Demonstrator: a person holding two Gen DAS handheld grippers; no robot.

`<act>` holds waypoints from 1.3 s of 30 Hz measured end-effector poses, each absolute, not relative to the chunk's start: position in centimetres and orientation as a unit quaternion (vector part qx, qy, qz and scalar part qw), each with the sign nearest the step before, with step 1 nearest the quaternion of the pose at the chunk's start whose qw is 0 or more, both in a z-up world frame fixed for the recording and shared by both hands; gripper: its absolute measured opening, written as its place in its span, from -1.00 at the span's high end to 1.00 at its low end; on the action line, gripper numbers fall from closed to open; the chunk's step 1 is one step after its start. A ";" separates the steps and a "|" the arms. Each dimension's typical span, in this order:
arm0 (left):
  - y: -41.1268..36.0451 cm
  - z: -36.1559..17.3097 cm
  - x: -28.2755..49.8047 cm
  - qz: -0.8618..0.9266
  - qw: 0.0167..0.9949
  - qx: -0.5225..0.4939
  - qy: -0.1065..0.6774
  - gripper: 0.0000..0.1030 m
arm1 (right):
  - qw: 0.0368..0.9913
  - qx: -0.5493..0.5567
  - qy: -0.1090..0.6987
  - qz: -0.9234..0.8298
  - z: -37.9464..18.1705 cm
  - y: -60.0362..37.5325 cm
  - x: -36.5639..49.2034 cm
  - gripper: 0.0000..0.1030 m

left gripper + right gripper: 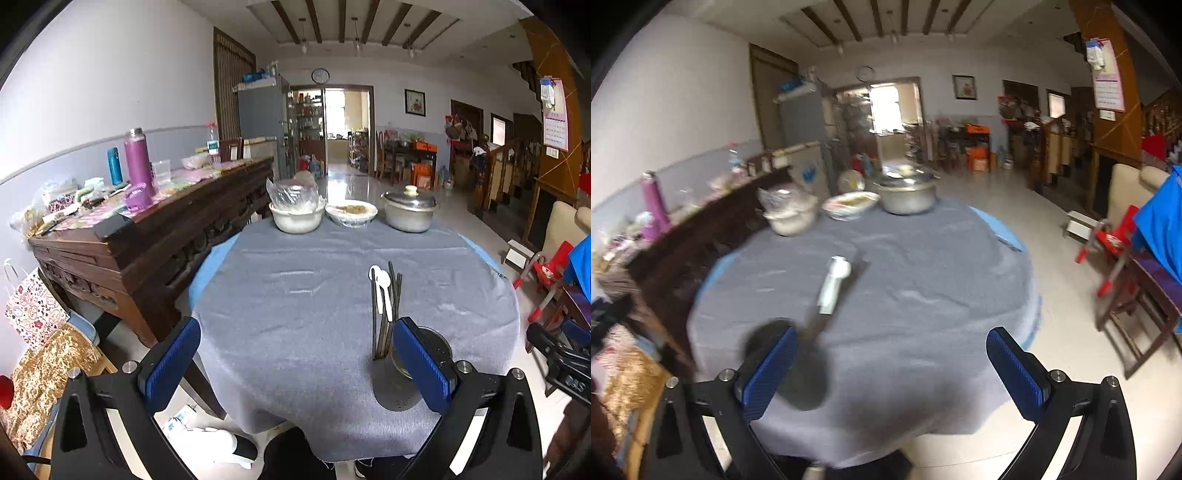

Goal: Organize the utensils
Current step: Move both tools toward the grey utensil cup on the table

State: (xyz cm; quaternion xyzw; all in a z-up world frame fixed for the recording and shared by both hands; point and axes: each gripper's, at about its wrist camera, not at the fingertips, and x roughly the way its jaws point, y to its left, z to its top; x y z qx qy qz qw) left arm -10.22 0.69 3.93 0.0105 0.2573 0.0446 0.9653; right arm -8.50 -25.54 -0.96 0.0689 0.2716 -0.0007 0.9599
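A metal utensil holder (424, 354) stands on the grey tablecloth (314, 295) near the table's front edge. Dark chopsticks (395, 306) and white spoons (386, 291) stick up out of it. My left gripper (295, 354) is open and empty, and its right fingertip (424, 362) is in front of the holder. In the blurred right wrist view the holder (803, 373) sits by the left fingertip (768, 369), with the white spoons (833, 284) and chopsticks leaning out of it. My right gripper (892, 365) is open and empty above the table's front edge.
At the far edge of the table stand a white bowl with a plastic bag (295, 214), a dish of food (351, 212) and a lidded metal pot (410, 210). A dark wooden sideboard (147, 236) with bottles is at the left. Chairs (1137, 295) stand at the right.
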 end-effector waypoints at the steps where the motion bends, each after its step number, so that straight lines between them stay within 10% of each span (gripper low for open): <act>1: 0.7 4.0 -10.6 0.045 0.966 0.011 0.254 -1.00 | 0.961 0.068 0.268 0.003 -0.4 -24.6 -9.1 -1.00; 39: 1.7 3.2 -12.5 0.068 0.963 0.032 0.260 -1.00 | 0.966 -0.019 0.257 -0.035 2.8 -17.2 -13.2 -1.00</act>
